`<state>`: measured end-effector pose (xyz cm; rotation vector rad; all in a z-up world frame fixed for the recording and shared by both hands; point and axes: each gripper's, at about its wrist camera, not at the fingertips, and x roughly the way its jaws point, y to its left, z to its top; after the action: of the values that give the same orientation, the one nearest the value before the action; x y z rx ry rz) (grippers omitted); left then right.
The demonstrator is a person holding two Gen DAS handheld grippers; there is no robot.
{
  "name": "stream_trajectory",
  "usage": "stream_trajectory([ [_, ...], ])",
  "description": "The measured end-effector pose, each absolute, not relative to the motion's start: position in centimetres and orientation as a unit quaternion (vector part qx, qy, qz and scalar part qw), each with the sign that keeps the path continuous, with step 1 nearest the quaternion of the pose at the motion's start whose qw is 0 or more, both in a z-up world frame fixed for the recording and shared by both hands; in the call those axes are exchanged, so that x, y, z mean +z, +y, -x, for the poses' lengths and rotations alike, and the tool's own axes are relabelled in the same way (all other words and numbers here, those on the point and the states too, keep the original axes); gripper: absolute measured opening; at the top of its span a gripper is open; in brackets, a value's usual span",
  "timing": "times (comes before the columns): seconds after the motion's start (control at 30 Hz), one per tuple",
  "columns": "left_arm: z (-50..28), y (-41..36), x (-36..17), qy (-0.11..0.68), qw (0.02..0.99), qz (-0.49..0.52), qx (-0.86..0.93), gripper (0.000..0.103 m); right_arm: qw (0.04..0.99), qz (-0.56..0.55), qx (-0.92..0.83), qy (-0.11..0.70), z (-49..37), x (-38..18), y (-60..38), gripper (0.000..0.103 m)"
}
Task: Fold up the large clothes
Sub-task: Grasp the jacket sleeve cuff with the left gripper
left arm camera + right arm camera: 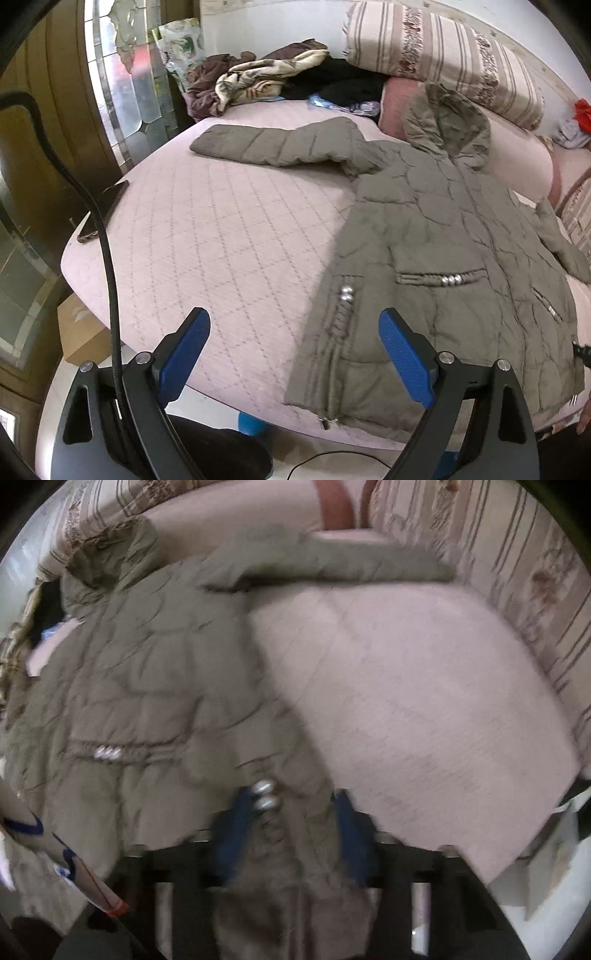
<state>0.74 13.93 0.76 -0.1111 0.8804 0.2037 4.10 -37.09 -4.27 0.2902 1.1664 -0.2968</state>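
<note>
The left claw (295, 354) hangs open and empty over the near hem of the padded jacket (443, 240), placed to take that corner. The right claw (291, 823), blurred, appears closed on hem fabric between its blue fingers (347, 823), probably to lift it. The jacket lies flat on the bed (221, 229), sleeves spread, ready for folding.

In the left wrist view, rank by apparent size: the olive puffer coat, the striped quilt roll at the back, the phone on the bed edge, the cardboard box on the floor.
1. olive puffer coat
2. striped quilt roll
3. cardboard box, partly hidden by the bed
4. phone

The last two look close; the fisheye edge makes their order unsure.
</note>
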Motion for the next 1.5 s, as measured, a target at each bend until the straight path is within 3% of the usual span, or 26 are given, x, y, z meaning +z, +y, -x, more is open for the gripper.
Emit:
stream_trajectory([
  [0.1, -1.3, 14.3, 0.6, 0.427, 0.896, 0.055, 0.107, 0.093, 0.821, -0.09, -0.134, 0.548, -3.2, -3.5, -34.9, 0.024],
  [0.3, -2.4, 15.0, 0.1, 0.427, 0.895, 0.062, 0.112, 0.093, 0.828, -0.02, -0.132, 0.545, 0.2, -3.2, -31.3, 0.026],
  [0.37, -3.0, 15.3, 0.1, 0.429, 0.894, 0.061, 0.117, 0.093, 0.835, -0.022, -0.143, 0.531, 0.4, -2.4, -31.5, 0.031],
  [0.5, -4.6, 17.2, 0.8, 0.417, 0.896, 0.063, 0.136, 0.093, 0.868, -0.069, -0.162, 0.465, 1.7, 1.1, -32.2, 0.071],
  [0.73, -8.0, 21.4, 1.6, 0.394, 0.899, 0.089, 0.172, 0.093, 0.909, -0.065, -0.104, 0.398, -0.2, 5.0, -27.4, 0.082],
  [0.93, -14.4, 26.1, 0.9, 0.403, 0.887, 0.17, 0.15, 0.093, 0.908, -0.045, -0.024, 0.416, -5.9, 2.8, -21.7, 0.083],
  [1.2, -25.6, 33.4, -4.3, 0.431, 0.842, 0.298, 0.128, 0.092, 0.902, -0.038, 0.001, 0.43, -10.4, -0.7, -18.8, 0.083],
  [1.37, -30.6, 36.1, -8.6, 0.438, 0.807, 0.38, 0.11, 0.079, 0.89, -0.053, -0.011, 0.454, -12.3, -3.5, -20.3, 0.083],
  [1.5, -33.2, 36.6, -9.3, 0.414, 0.818, 0.38, 0.121, 0.079, 0.884, -0.075, -0.018, 0.461, -13.2, -4.8, -21.5, 0.083],
])
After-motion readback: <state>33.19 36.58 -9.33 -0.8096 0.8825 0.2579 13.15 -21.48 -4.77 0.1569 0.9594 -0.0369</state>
